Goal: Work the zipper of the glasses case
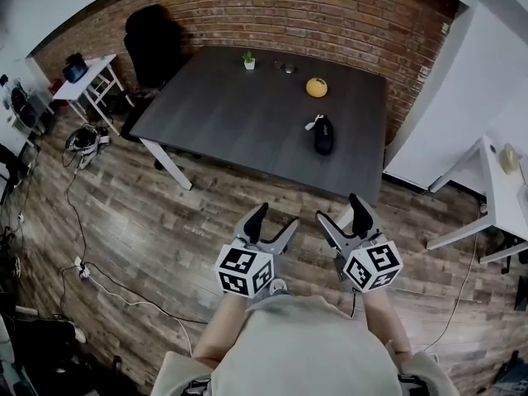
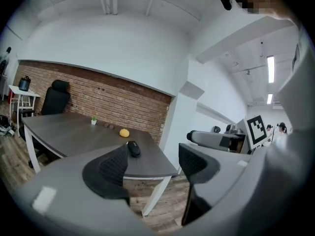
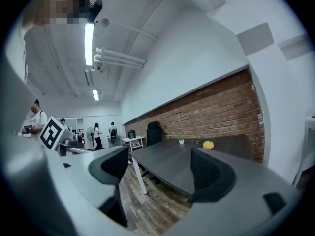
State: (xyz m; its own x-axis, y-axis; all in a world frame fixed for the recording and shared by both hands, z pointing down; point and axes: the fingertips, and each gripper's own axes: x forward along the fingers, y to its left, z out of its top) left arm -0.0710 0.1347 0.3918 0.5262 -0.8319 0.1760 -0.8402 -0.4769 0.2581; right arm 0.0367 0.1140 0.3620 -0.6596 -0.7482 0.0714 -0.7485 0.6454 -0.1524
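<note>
We stand on a wood-plank floor [image 1: 165, 221] that fills the near half of the scene, with a red brick wall [image 1: 313, 11] running along the far side. Between them sits a large dark grey table [image 1: 247, 114] on white legs, its near edge well apart from us. A black office chair [image 1: 153, 44] stands at the table's far left corner, a small white side table [image 1: 87, 77] further left, and another white table [image 1: 495, 196] off to the right. Close to our body we hold both tools over the floor, short of the table. The left gripper [image 1: 276, 217] has its jaws spread wide with nothing between the pads, only the table and floor showing through the gap. The right gripper [image 1: 339, 208], just beside it, is likewise opened wide and empty. The glasses case [image 1: 324, 135], black and oval, lies on the right part of the table, near its near edge, with a small pale piece at its far end; neither tool touches it. Beyond it, toward the wall, rests a round yellow-orange object [image 1: 317, 87], and further left a tiny potted plant [image 1: 248, 60] in a white pot.
</note>
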